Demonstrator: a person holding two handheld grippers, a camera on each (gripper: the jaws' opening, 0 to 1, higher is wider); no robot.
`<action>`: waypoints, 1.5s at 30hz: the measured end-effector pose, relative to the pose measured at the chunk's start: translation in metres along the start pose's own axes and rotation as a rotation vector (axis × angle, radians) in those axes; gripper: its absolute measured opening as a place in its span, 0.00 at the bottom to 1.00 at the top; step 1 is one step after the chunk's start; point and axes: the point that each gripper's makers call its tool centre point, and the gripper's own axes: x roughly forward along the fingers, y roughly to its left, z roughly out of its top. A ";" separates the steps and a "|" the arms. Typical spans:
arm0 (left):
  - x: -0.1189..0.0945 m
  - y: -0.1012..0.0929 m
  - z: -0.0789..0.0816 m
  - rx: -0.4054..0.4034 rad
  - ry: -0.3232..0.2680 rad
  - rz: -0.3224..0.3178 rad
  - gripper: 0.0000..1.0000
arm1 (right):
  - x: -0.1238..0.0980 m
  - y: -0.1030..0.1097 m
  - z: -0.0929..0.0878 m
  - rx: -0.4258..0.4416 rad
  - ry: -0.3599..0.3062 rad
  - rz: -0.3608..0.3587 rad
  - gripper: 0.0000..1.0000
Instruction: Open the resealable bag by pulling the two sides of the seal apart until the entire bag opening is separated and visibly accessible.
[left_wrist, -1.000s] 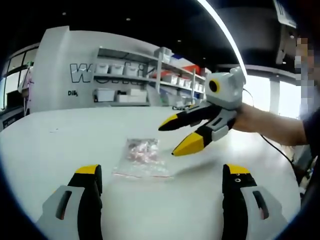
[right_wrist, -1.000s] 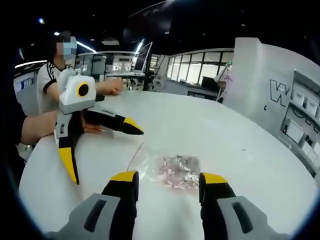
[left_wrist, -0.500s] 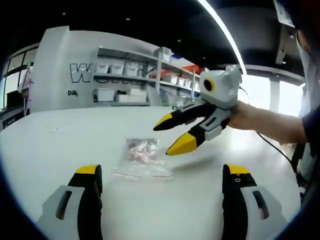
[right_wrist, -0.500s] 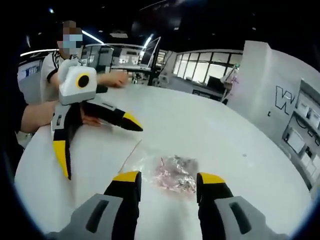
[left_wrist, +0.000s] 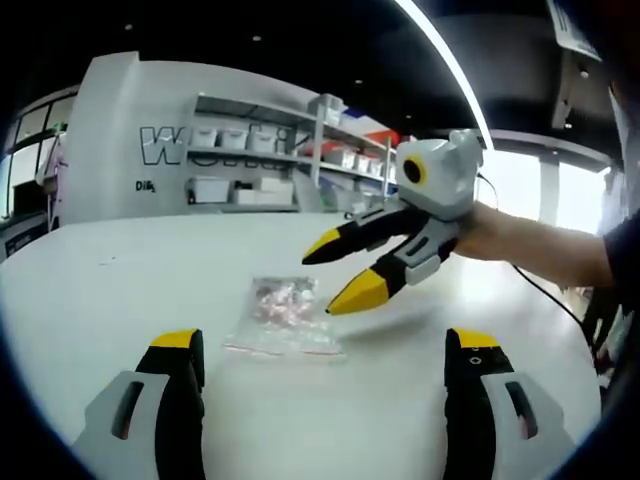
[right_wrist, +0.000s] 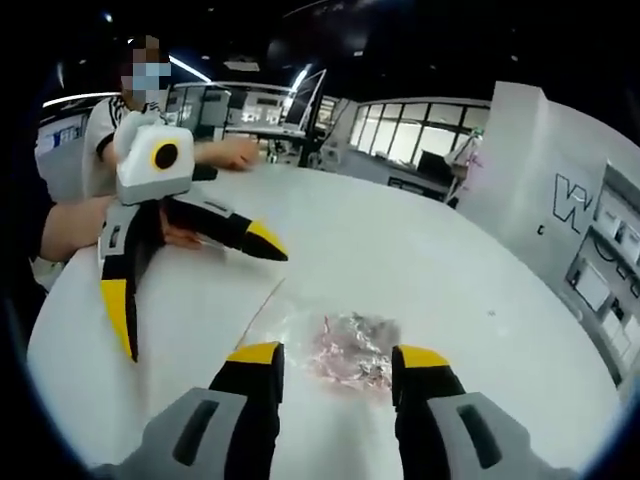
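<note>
A clear resealable bag (left_wrist: 285, 318) with small pinkish contents lies flat on the white round table (left_wrist: 110, 270). Its seal strip is the edge nearest my left gripper (left_wrist: 325, 345), which stands open a little short of that edge, touching nothing. My right gripper (left_wrist: 336, 274) comes in from the right, open, hovering just above the bag's right side. In the right gripper view, the bag (right_wrist: 348, 345) lies just ahead of and between the open jaws of my right gripper (right_wrist: 337, 357). The left gripper (right_wrist: 193, 287) shows at the left there, spread wide over the table (right_wrist: 430, 260).
Shelves with white bins (left_wrist: 260, 160) and a white wall with lettering stand behind the table. A person (right_wrist: 100, 140) sits at the table's far side with a hand (right_wrist: 232, 152) resting on it. A thin cable (left_wrist: 550, 295) trails over the right part.
The right gripper has drifted a little left, closer over the bag. The left gripper and the bag have stayed where they were.
</note>
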 end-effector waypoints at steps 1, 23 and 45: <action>0.000 0.000 0.000 -0.001 0.000 -0.001 0.99 | 0.000 0.000 0.000 0.000 -0.001 0.000 0.41; 0.001 0.001 0.001 0.000 0.002 0.003 0.99 | 0.007 -0.002 0.003 -0.029 0.008 0.004 0.38; 0.000 0.001 0.000 0.000 0.001 0.002 0.99 | 0.015 0.001 0.004 -0.049 0.024 0.038 0.35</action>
